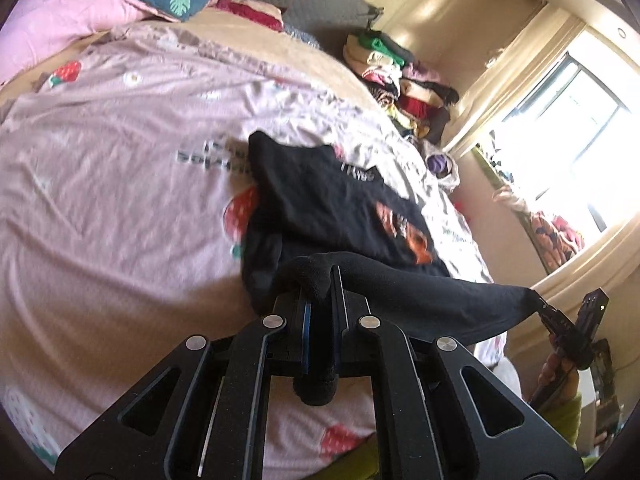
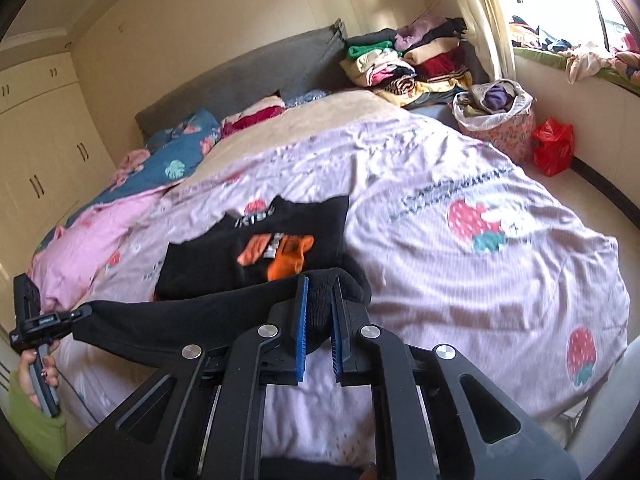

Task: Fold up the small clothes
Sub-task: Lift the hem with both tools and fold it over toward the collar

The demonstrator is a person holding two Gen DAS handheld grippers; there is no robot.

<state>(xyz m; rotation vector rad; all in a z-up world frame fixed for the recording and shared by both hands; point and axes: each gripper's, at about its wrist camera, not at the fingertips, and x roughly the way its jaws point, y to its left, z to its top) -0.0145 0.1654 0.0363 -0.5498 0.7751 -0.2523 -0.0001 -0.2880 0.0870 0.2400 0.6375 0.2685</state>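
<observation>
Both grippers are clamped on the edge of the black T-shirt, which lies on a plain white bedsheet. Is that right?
Not quite. The left gripper and right gripper do clamp the black T-shirt, but the bedsheet is pale pink with strawberry prints, not plain white. The right wrist view shows it best.

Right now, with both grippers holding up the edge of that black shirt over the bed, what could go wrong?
1. The left gripper holds a thick bunch of the black shirt, while the right gripper pinches a thinner bit; the hem between them could slip out or the fold land crooked.
2. Part of the shirt lies rumpled on the pink sheet; folding over may trap those creases.
</observation>
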